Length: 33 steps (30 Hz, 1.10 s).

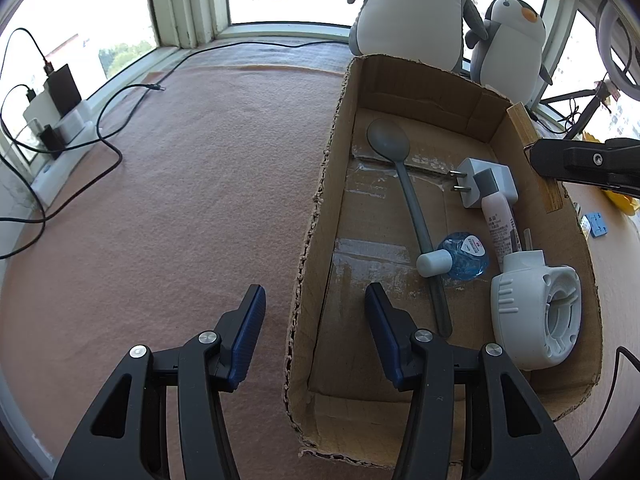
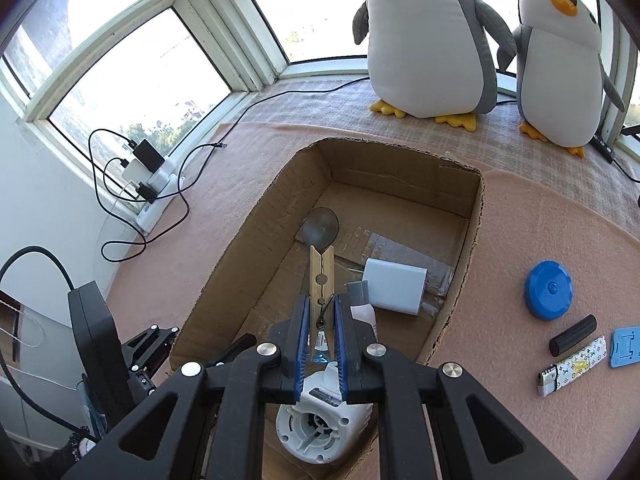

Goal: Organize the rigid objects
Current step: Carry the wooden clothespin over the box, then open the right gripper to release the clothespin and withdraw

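Cables [image 1: 112,152] and a power strip [image 1: 60,160] sit at the far left of the cloth-covered surface [image 1: 180,200], well apart from the work.

Next comes the left hand-held gripper [image 1: 314,292]. Its jaws stand apart astride the left wall of the cardboard box [image 1: 320,200], and no pad visibly presses on the card. If this hand shifts sideways, a pad could catch the torn rim and drag the whole box.

Inside the box lie a grey spoon [image 1: 416,208], a white charger [image 1: 488,184], a tube [image 1: 500,220], a small blue bottle [image 1: 464,258] and a white plastic device [image 1: 536,312], all crowded toward the right half.

The right hand-held gripper [image 2: 321,312] is clamped narrow on the tail of a wooden clothespin [image 2: 321,276], which juts forward past the fingertips. In the right wrist view the pin hangs above the box interior, over the spoon's bowl. In the left wrist view it sits close to the right wall. Let go too near that wall, it could strike the rim and tumble outside. Dropped from height, it might bounce off the charger.

Furthest right, outside the box, wait a blue disc [image 2: 549,290], a black cylinder [image 2: 573,335], a lighter [image 2: 572,366] and a small blue stand [image 2: 626,346].
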### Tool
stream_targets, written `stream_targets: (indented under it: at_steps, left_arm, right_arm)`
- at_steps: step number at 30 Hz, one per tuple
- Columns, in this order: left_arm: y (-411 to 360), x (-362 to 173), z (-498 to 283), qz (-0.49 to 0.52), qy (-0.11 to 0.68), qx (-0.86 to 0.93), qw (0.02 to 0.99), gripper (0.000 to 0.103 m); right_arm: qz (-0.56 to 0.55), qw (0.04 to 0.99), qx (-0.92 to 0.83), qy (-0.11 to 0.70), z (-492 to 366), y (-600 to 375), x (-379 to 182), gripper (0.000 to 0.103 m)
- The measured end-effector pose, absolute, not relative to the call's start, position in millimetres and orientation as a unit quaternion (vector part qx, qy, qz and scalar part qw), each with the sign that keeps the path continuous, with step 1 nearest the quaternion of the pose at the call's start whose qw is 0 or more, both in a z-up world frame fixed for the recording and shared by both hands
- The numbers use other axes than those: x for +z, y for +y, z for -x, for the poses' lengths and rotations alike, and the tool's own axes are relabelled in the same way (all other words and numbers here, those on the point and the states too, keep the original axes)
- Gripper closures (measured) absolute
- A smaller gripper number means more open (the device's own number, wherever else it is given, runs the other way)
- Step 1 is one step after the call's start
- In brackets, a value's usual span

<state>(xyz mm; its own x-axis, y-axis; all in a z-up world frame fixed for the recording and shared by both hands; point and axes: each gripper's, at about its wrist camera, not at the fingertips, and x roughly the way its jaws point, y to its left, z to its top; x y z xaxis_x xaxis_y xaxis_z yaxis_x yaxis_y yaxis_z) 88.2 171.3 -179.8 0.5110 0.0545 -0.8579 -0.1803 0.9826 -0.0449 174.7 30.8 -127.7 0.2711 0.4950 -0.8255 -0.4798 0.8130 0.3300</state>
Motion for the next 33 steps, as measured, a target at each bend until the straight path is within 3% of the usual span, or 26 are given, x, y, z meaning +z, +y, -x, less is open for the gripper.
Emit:
stream_targets:
  at_steps: [12, 15, 17, 19, 25, 33]
  left_arm:
    - [172, -180, -88, 0.064, 0.49, 0.067, 0.867, 0.052]
    - [173, -180, -88, 0.064, 0.49, 0.067, 0.867, 0.052]
    - [172, -180, -88, 0.064, 0.49, 0.067, 0.867, 0.052]
    - [173, -180, -88, 0.064, 0.49, 0.067, 0.867, 0.052]
    - [173, -180, -88, 0.064, 0.49, 0.067, 0.867, 0.052]
    - [173, -180, -87, 0.064, 0.489, 0.067, 0.867, 0.052]
  right_arm:
    - [0.013, 0.792, 0.309, 0.526, -174, 45, -136, 0.091]
    - [0.015, 0.795, 0.308, 0.523, -173, 46, -135, 0.074]
    - [0.016, 0.8, 0.303, 0.517, -173, 45, -133, 0.055]
    - [0.013, 0.804, 0.299, 0.513, -173, 43, -131, 0.046]
    - [0.01, 0.81, 0.288, 0.511, -176, 36, -129, 0.039]
    - [0.007, 0.817, 0.275, 0.507, -178, 24, -126, 0.038]
